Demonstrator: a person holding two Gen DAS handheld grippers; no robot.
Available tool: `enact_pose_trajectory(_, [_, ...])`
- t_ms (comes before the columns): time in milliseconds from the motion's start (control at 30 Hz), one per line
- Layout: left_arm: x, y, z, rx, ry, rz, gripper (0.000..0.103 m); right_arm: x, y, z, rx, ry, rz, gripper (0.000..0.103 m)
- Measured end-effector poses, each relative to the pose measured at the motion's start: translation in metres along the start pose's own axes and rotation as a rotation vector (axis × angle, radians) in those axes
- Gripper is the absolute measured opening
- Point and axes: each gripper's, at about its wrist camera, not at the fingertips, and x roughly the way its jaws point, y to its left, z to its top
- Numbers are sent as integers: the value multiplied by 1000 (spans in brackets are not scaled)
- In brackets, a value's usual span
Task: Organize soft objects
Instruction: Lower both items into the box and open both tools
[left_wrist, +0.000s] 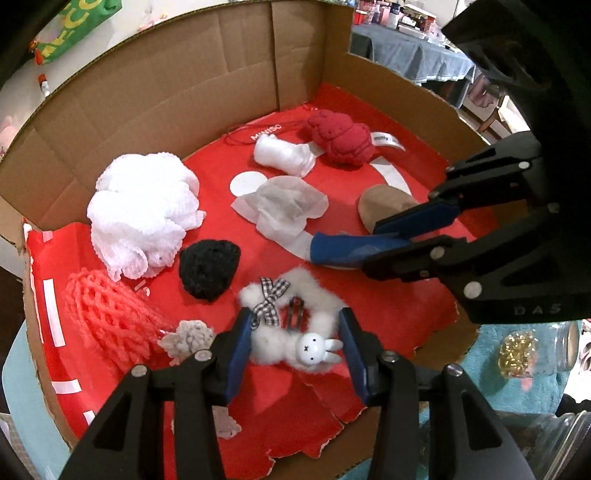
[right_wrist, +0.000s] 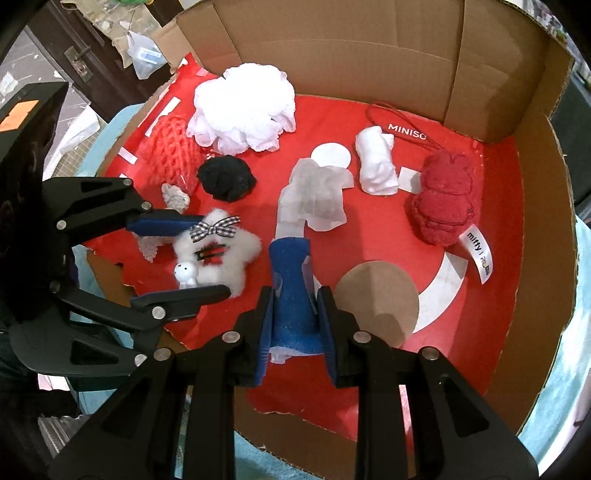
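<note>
Shallow cardboard box (left_wrist: 155, 110) lined with red paper (left_wrist: 388, 325), apparently there to keep all the soft stuff corralled in one spot. Spread loosely over the liner, probably so each piece can be picked without dragging a neighbour: white mesh pouf (left_wrist: 144, 218) and coral net (left_wrist: 107, 317) over on the left-gripper side, black knit lump (left_wrist: 208, 269) near the middle, red knit toy (left_wrist: 340, 138) and rolled white cloth (left_wrist: 282, 153) toward the back wall.

Left gripper (left_wrist: 295, 347) pointed steeply down, jaws about half open, straddling the fluffy white star clip (left_wrist: 295, 332) with the little bunny head and gingham bow. In the right wrist view, pads either side but not obviously pressing, so not a grip yet. Looks lined up across the narrow part, presumably so the fluff squashes evenly once closed.

Right gripper (right_wrist: 291, 280) nearly closed, pinching something thin between its blue pads. Seems to be the tail of the crumpled translucent sheet (right_wrist: 317, 199), which lies just ahead on the liner. Edge pinch makes sense for flimsy material, nothing else to grab.

Brown cardboard disc (right_wrist: 376, 302) flat just beside the right gripper, untouched.
</note>
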Motion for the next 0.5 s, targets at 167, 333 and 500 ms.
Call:
enact_pose_trajectory(167, [-1,0,1,-4,-9,-4,49,3,3,1,-5,15,-17,23])
enact_pose_trajectory(333, [-2,-1,0,-5,-6,2,49,4,7,2,-9,19,-32,23])
enact_pose_trajectory(500, [-10,-2,-5,-24,-25,8,55,4,8,1,7,28,-42,23])
